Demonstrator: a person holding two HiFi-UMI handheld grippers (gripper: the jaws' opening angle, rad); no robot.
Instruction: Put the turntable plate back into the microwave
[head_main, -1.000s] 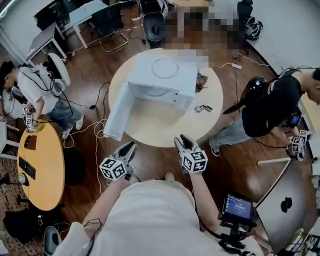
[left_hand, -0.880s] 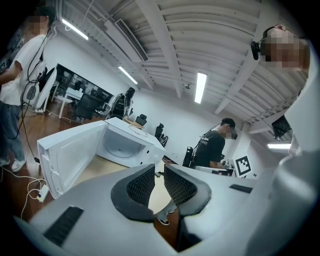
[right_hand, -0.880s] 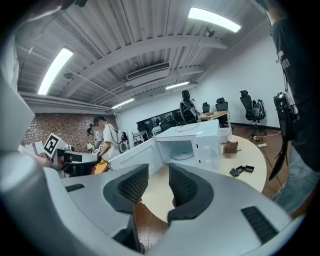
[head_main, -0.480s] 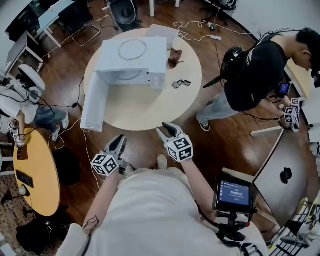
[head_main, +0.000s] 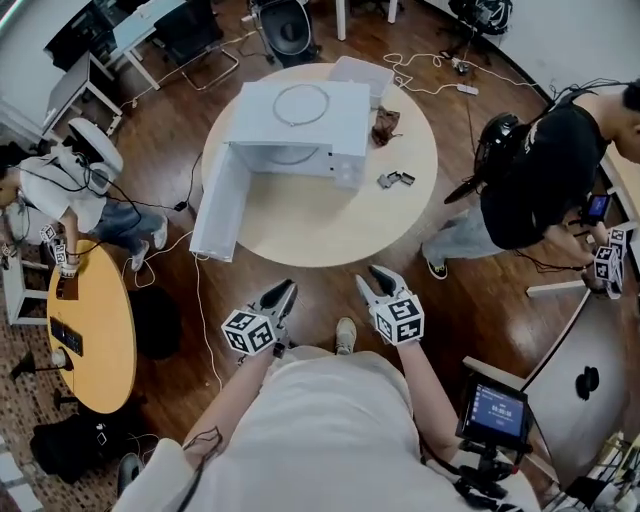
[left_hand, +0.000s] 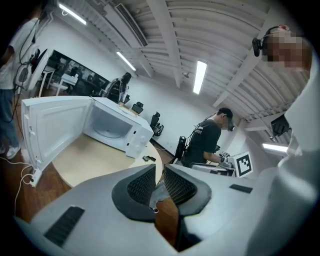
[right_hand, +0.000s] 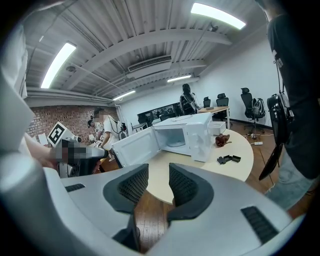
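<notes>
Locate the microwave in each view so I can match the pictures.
Head view: microwave top centre, on the round table.
Left gripper view: microwave left of centre, beyond the jaws.
Right gripper view: microwave centre, above the jaws.
Shared landmark: its open door, at the microwave's left in all three.

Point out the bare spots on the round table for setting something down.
Bare: the round table's near half, bordered by the microwave's front, its open door and the small black pieces. Crowded: behind and right of the microwave, by the clear tub and brown object.
</notes>
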